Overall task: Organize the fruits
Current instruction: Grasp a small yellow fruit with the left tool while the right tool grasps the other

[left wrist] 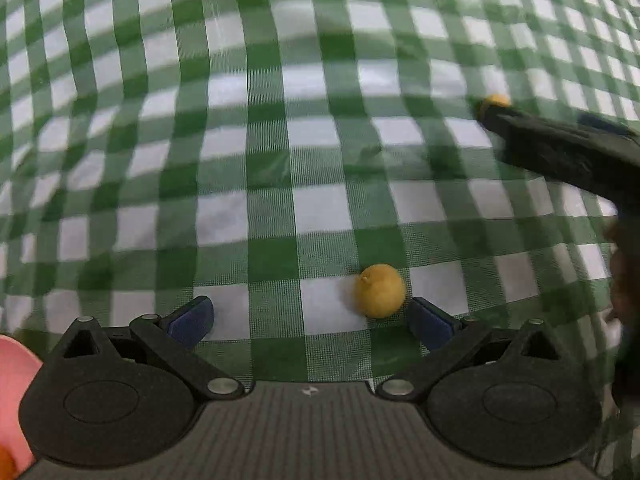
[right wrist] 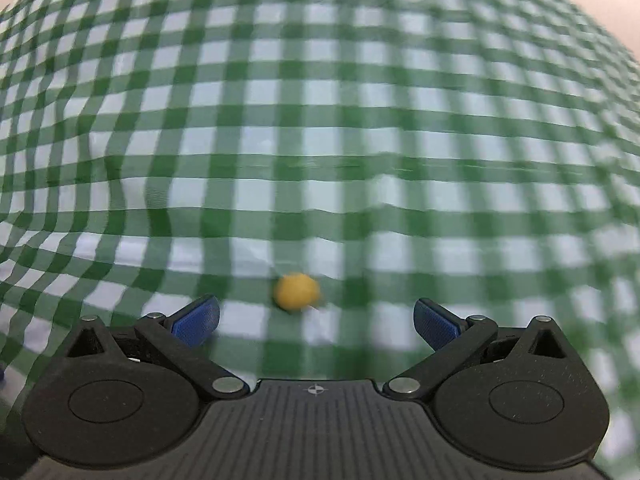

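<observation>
In the left wrist view a small yellow fruit (left wrist: 379, 290) lies on the green-and-white checked cloth, close to the right blue pad of my open left gripper (left wrist: 310, 320). Further right, the right gripper's black fingers (left wrist: 560, 148) reach in, and a second yellow fruit (left wrist: 495, 101) shows at their tip. In the right wrist view my right gripper (right wrist: 316, 322) is open, and a small yellow fruit (right wrist: 297, 291) lies on the cloth just ahead, between the pads (right wrist: 196, 322). This view is blurred.
The checked tablecloth (left wrist: 304, 152) is wrinkled and covers the whole table. A pink bowl rim (left wrist: 14, 384) with something orange inside shows at the bottom left of the left wrist view. A pale wall (right wrist: 616, 8) lies beyond the cloth's far edge.
</observation>
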### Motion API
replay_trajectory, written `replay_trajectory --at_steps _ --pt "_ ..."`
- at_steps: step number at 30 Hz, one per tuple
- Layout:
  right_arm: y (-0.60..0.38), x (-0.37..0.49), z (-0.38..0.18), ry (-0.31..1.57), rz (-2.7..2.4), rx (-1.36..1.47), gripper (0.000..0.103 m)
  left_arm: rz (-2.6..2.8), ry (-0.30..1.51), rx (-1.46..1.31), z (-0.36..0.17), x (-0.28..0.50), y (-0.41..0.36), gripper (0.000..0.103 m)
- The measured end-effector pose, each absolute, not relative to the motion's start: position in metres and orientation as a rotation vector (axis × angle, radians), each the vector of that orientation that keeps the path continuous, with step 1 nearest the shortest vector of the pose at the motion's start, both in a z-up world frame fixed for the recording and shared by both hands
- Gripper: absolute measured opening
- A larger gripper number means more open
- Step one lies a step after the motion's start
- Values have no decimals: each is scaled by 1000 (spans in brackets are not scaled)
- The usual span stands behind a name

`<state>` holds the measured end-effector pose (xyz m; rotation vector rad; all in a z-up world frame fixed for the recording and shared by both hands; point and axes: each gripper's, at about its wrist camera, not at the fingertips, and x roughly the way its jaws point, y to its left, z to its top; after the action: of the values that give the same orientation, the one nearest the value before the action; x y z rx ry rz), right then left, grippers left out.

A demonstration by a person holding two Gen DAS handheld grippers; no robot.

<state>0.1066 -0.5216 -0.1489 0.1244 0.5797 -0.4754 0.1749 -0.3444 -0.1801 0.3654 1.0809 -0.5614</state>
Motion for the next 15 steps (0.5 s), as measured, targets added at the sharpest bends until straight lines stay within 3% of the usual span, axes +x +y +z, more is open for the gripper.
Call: replay_trajectory --at_steps 3,15 --pt "-533 137 -176 659 -477 134 102 -542 1053 327 -181 176 -342 103" --pt "-557 145 -184 614 -495 154 100 -519 1091 326 -179 177 -340 100"
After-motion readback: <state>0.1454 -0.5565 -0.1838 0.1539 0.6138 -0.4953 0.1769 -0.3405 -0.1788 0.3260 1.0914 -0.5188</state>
